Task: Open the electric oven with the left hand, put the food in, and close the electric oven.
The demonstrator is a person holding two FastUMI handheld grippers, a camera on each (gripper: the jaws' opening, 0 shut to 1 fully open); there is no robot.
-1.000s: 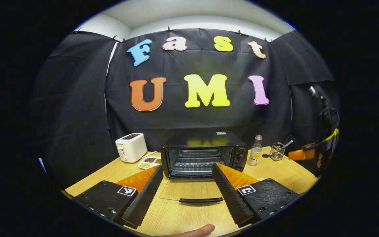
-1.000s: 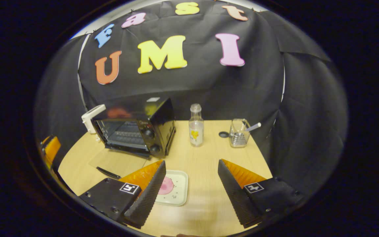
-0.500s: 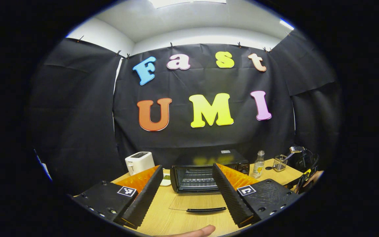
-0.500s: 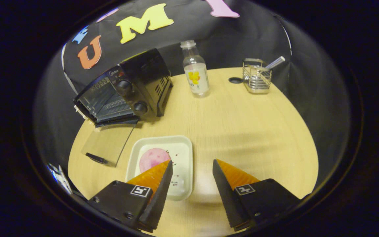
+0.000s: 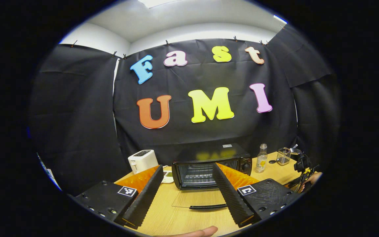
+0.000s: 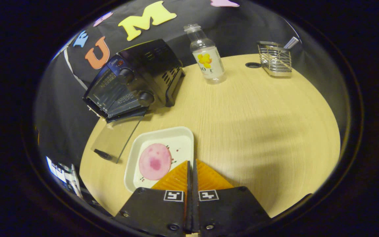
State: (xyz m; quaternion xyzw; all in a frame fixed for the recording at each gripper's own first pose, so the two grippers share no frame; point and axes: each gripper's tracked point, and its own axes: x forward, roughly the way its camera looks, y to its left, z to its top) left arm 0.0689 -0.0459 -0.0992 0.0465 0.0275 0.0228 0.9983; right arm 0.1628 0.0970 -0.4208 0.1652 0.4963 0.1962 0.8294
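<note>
Two grippers are at work over the wooden table (image 6: 258, 112). From the left gripper view, the left gripper (image 5: 187, 192) hangs back from the electric oven (image 5: 212, 164) with its jaws spread wide and nothing between them; the oven's glass door (image 5: 197, 199) lies folded flat on the tabletop, handle toward the gripper, and the wire rack inside is bare. A white toaster (image 5: 142, 161) stands to the oven's left, a clear bottle (image 5: 261, 162) and a wire basket (image 5: 283, 156) to its right. In the right gripper view, the right gripper (image 6: 191, 171) has its jaws pressed together at the near right rim of the white tray (image 6: 163, 138); whether they pinch that rim I cannot tell. The tray sits on the table just in front of the open oven, beside the lowered door, and carries the food (image 6: 155, 161), a round pink piece.
</note>
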